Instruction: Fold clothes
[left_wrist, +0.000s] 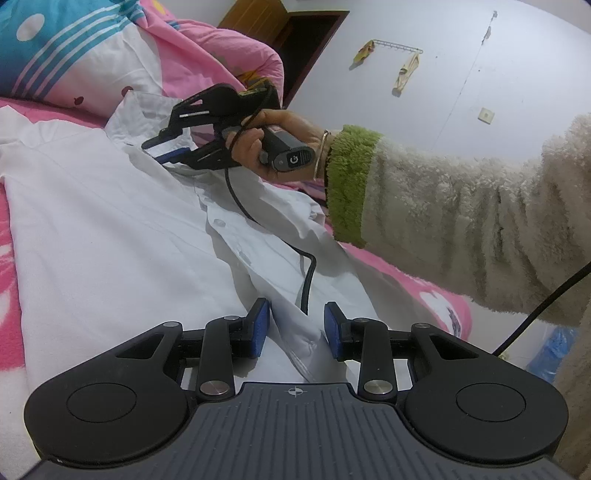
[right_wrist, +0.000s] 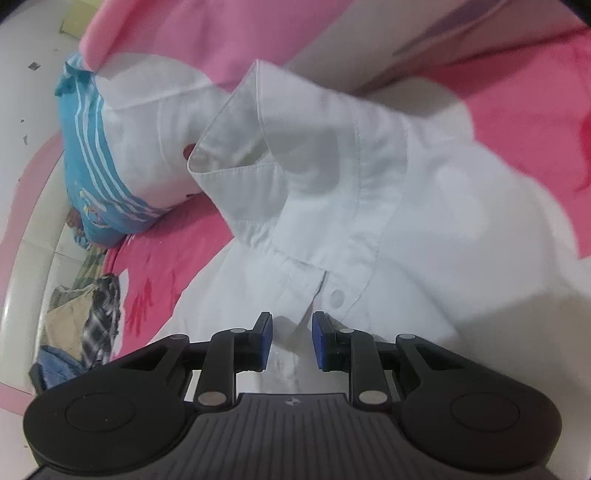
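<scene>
White shirt (left_wrist: 110, 229) lying rumpled across pink bed (left_wrist: 406, 284), collar standing open upper centre, left gripper (left_wrist: 297, 332) and right gripper (right_wrist: 292, 339) fingers both hovering parted, grasping nothing

Shirt (left_wrist: 110, 229) on bed (left_wrist: 399, 273), before pillow (left_wrist: 74, 55)

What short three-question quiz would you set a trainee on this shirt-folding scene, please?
1. True or false: the white shirt lies on a pink blanket.
2. Which part of the shirt is the right hand-held gripper nearest? A collar; B hem; C cuff.
3. Fill in: the striped pillow is white and ____.
Key: 1 true; 2 A; 3 blue.
</scene>
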